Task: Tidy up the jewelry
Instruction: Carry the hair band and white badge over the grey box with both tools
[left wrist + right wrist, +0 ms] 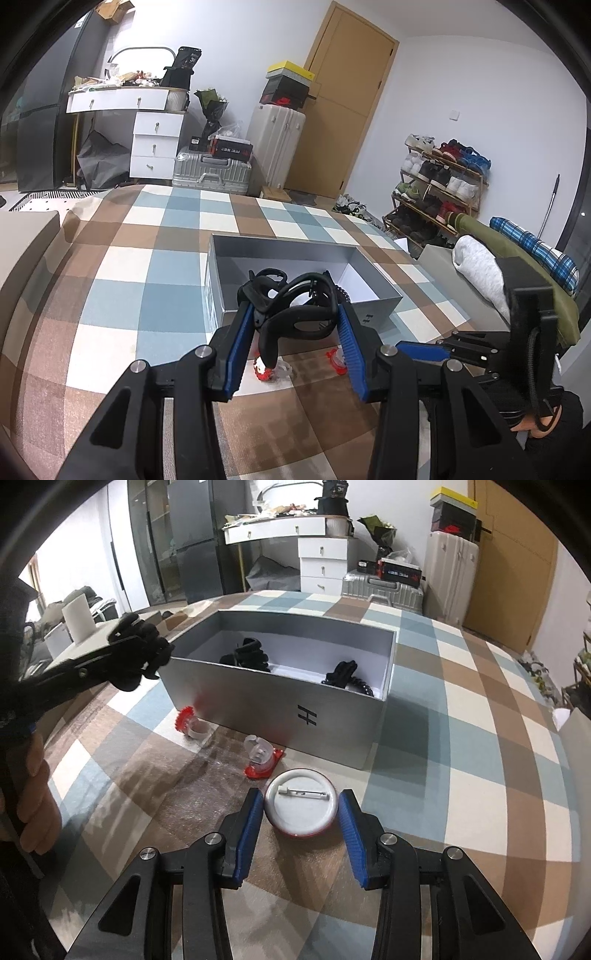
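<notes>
My left gripper (pixel 293 309) is shut on a black hair claw clip (pixel 295 314), held just above the near wall of the open silver box (pixel 280 242). In the right wrist view the same clip (pixel 140 653) hangs by the box's (pixel 258 709) left corner. My right gripper (pixel 301 801) is shut on a round white pin badge (pixel 300 808) with a red rim. The badge lies pin side up on the bedcover in front of the box. Two black claw clips (pixel 245 653) (pixel 341 674) and a black spiral tie (pixel 364 688) lie inside the box.
Two red-and-clear plastic rings (pixel 192 723) (pixel 262 757) lie on the checked bedcover (pixel 461 775) before the box. Folded clothes (pixel 480 273) are piled at the bed's right. A hand (pixel 37 794) grips the left handle. Suitcases, a white dresser and a shoe rack stand beyond the bed.
</notes>
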Demonstrator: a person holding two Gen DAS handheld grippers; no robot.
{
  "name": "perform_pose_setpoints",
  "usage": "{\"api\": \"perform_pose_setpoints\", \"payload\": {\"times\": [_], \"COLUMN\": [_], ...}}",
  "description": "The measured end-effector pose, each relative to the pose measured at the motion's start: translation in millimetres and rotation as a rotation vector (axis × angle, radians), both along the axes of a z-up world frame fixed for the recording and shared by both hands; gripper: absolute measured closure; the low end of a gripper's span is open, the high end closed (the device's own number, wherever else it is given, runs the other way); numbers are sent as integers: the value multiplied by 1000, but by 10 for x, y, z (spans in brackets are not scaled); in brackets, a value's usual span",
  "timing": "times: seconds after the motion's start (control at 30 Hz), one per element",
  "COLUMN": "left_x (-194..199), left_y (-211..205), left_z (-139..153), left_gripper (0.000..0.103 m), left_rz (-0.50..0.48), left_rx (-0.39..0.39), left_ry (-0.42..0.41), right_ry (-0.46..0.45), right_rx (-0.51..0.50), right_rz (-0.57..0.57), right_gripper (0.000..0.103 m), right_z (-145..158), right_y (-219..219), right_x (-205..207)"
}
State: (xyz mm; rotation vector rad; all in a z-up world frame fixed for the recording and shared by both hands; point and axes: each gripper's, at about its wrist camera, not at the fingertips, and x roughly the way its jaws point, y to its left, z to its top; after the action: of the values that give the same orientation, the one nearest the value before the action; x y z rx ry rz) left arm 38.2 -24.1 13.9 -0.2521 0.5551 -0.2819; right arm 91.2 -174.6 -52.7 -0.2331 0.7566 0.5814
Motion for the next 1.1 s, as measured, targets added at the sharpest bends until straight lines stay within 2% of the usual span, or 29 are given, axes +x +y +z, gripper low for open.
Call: {"api": "perform_pose_setpoints", "payload": {"times": [0.67, 1.1], "left_x": [36, 280], "left_y": [12, -151], "left_z": [54, 200], "left_gripper": [63, 63], "left_rz": [23, 13], "left_rx": [4, 92], "left_ry": [-18, -50], "right_ry": [-141, -157], "right_rx": [188, 291], "right_rz": [-50, -64], "right_gripper": [62, 62], "right_z": [531, 713], "right_y": [-206, -245], "right_x": [-55, 109]}}
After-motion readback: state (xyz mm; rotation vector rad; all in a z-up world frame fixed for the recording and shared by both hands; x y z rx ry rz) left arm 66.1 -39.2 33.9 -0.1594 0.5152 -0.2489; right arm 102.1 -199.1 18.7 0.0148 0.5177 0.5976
